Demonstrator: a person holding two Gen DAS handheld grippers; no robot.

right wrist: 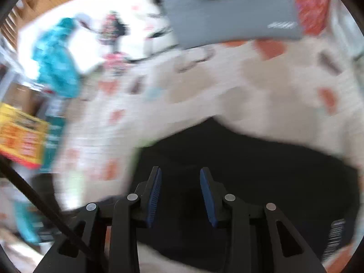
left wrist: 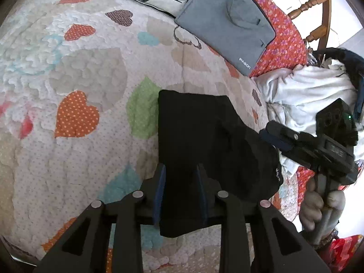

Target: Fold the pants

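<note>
Your left view is sharp: the black pants (left wrist: 204, 141) lie folded on the heart-patterned bed quilt (left wrist: 75, 72), the left tongs (left wrist: 180, 170) spread with cloth running between their pads, the right tongs (left wrist: 270, 136) reaching the pants' far edge, whether clenched you cannot tell there. Only this view shows the folded grey garment (left wrist: 227, 22) clearly and the white laundry pile (left wrist: 302, 91). Your right view is smeared, but shows the right tongs (right wrist: 180, 175) released over the pants (right wrist: 250, 159).

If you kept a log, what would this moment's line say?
task: fold pants | black pants: folded on quilt | left gripper: open over them | right gripper: open, blurred
</note>
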